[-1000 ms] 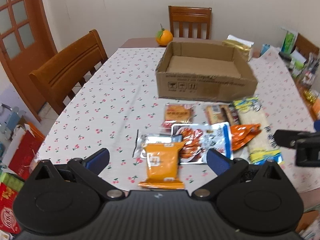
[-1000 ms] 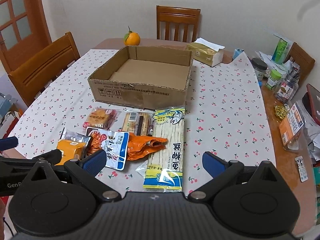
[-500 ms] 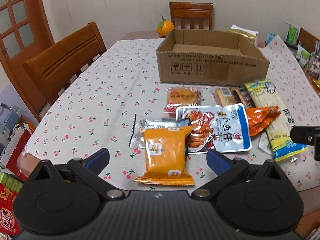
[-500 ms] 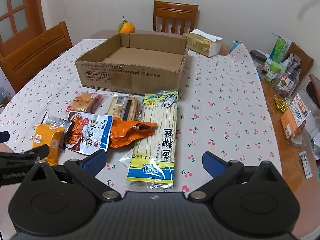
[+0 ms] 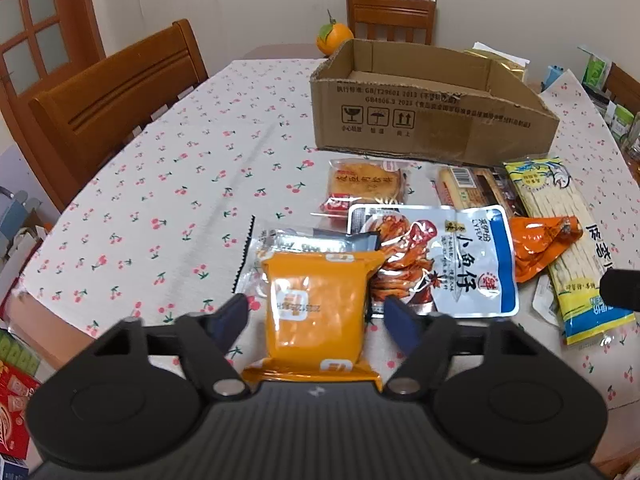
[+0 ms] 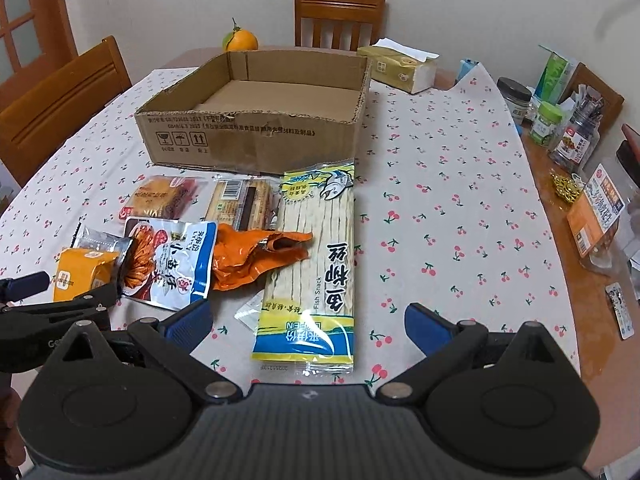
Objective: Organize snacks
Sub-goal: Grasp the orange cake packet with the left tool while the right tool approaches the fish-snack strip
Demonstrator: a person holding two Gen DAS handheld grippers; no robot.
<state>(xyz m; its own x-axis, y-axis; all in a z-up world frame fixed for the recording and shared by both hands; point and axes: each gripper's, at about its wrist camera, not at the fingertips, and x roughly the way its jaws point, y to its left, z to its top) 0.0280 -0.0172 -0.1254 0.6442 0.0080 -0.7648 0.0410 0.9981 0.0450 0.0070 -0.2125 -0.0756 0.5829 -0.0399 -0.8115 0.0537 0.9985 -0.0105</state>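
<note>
1. The snacks all lie on the worktop [image 6: 440, 184]; the cardboard box [image 6: 256, 136], at upper centre of the right wrist view, holds nothing, so sorting has hardly begun.
2. The orange packet [image 5: 318, 308] lies at lower centre of the left wrist view, between the fingers of the left claw [image 5: 316, 314], which stand narrowed beside it but apart from its sides.
3. The right claw [image 6: 308, 322] gapes wide around the near end of the long fish snack pack [image 6: 316, 264].
4. Against the earlier frames, the left claw's fingers are much closer together and both views sit lower, nearer the snacks.
</note>
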